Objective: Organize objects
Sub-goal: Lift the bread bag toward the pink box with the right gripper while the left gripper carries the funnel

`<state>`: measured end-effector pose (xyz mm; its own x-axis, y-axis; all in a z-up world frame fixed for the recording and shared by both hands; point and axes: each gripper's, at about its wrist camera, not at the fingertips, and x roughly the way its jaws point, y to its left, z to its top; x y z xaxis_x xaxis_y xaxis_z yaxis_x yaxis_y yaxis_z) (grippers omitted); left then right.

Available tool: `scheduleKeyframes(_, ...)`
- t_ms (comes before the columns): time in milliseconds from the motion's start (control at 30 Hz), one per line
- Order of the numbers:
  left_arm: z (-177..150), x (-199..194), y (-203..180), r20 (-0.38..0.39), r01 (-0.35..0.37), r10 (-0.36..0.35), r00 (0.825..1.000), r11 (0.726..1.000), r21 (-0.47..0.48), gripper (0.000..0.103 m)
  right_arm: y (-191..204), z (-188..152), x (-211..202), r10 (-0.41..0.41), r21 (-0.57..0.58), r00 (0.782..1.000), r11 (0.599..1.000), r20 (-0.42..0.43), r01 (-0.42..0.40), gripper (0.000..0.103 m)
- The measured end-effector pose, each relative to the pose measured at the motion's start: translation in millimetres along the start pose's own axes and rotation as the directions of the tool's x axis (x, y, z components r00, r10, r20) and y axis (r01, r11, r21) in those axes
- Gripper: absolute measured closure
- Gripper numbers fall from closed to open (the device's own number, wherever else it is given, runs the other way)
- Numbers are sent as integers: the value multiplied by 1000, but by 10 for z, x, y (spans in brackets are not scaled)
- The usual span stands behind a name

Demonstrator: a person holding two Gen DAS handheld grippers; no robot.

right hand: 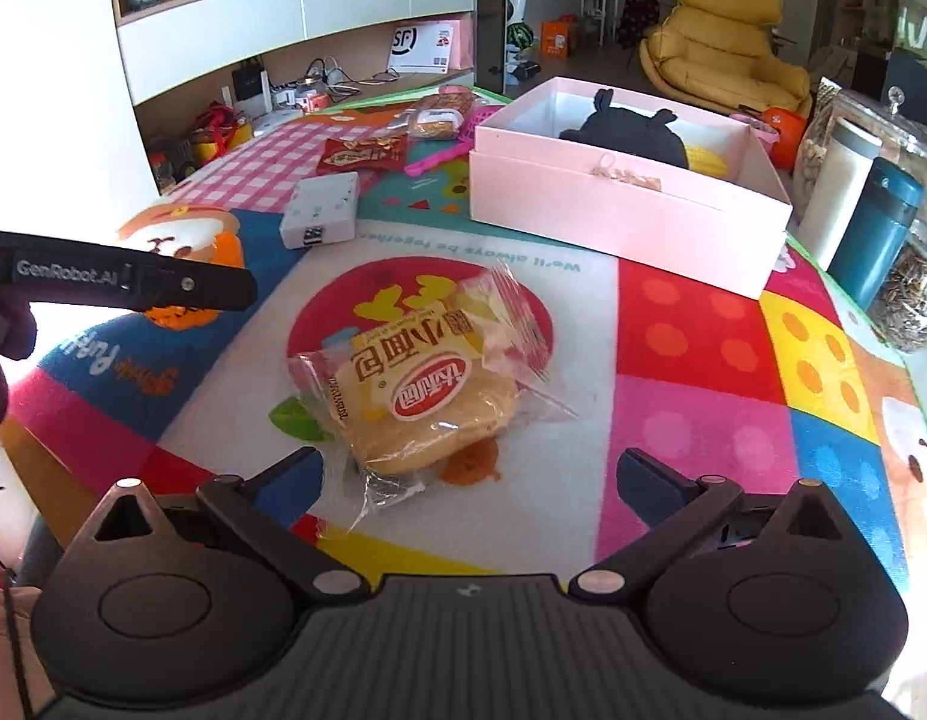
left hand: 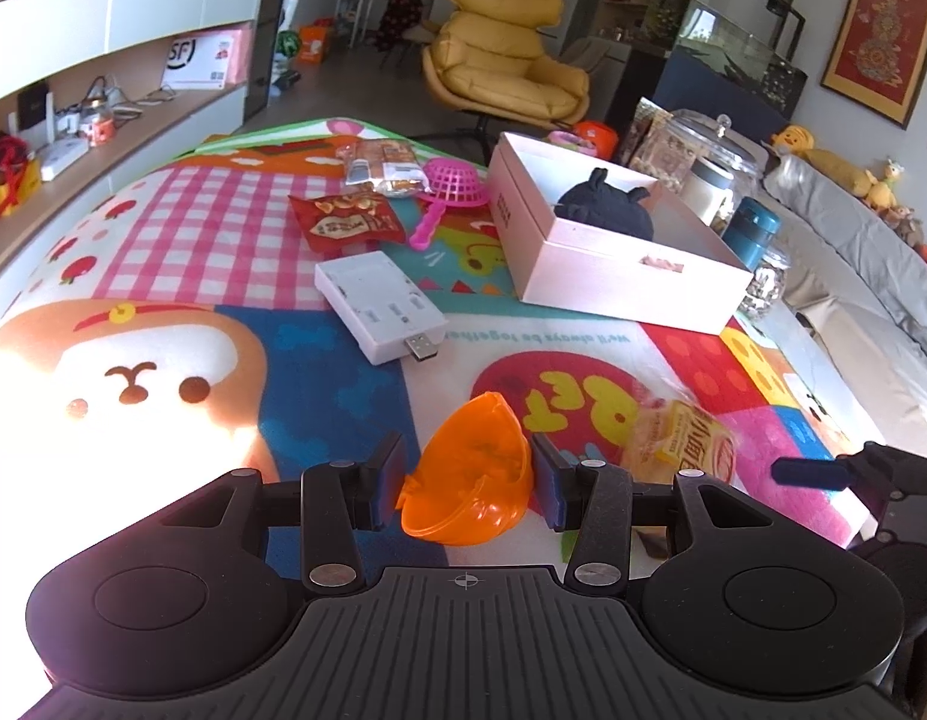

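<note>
My left gripper point(left hand: 469, 480) is shut on an orange plastic bowl point(left hand: 472, 480), tilted on its side just above the colourful play mat point(left hand: 319, 360). My right gripper point(right hand: 469, 468) stands wide open over a wrapped bread bun packet point(right hand: 427, 396) that lies flat on the mat; its near end lies between the fingertips, untouched. The same packet point(left hand: 685, 438) shows to the right of the bowl in the left wrist view. A pink open box point(right hand: 613, 210) sits beyond it, holding a black plush point(right hand: 631, 132) and a yellow corn-like toy point(right hand: 709, 162).
On the mat lie a white USB charger point(left hand: 379, 300), a red snack packet point(left hand: 349, 219), a clear snack bag point(left hand: 385, 168) and a pink strainer point(left hand: 457, 183). Glass jars point(right hand: 907, 300) and a teal bottle point(right hand: 877, 234) crowd the right edge. Shelves stand at the left.
</note>
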<state>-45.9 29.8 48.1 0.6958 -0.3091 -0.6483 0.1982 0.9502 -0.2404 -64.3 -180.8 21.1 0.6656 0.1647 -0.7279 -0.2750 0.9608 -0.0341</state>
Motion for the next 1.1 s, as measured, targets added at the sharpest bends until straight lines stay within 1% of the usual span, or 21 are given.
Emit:
scheduleKeyframes(100,-6,-23,3,8,-14,14,1000,1000,5,54,-79,-26,-20,-126,-19,992,992,24,127,0)
scheduleKeyframes(133,-6,-23,2,8,-12,12,1000,1000,5,54,-115,-29,-34,-156,-16,987,987,27,157,0)
scheduleKeyframes(167,-5,-21,-1,7,-8,8,1000,1000,4,54,-159,-32,-56,-158,-2,987,987,28,158,0)
scheduleKeyframes(267,-17,4,-26,1,0,0,1000,1000,7,54,-305,-15,-148,-60,81,998,995,29,58,0)
scheduleKeyframes(333,-32,27,-55,-6,2,-2,1000,1000,16,54,-300,9,-185,-20,97,999,995,46,15,0)
scheduleKeyframes(467,-75,28,-121,0,-28,28,1000,998,64,54,-129,115,-171,12,57,997,998,75,-17,0)
scheduleKeyframes(600,-87,19,-122,2,-31,31,1000,997,72,54,17,252,-39,19,24,996,999,82,-21,0)
scheduleKeyframes(700,-93,18,-112,1,-33,33,999,997,72,54,48,357,144,38,35,998,999,42,-39,9)
scheduleKeyframes(733,-97,17,-101,-1,-32,32,999,997,71,54,52,383,202,46,37,999,998,26,-47,15)
scheduleKeyframes(800,-104,26,-83,-6,-33,33,999,997,70,54,73,414,293,54,23,999,998,-8,-53,34)
scheduleKeyframes(833,-109,33,-73,-7,-33,34,999,997,69,54,83,423,311,50,14,998,999,-24,-50,47)
scheduleKeyframes(900,-101,44,-62,-6,-28,28,1000,997,68,54,70,429,231,58,18,998,998,-10,-58,49)
scheduleKeyframes(967,-22,57,-63,-2,0,0,1000,998,62,54,28,440,70,82,22,996,996,27,-82,49)
scheduleKeyframes(1033,174,62,-109,20,33,-35,999,997,63,54,-41,481,-137,92,21,993,995,79,-94,49)
scheduleKeyframes(1100,441,64,-219,70,41,-48,996,995,96,54,-136,531,-317,65,16,988,998,138,-68,49)
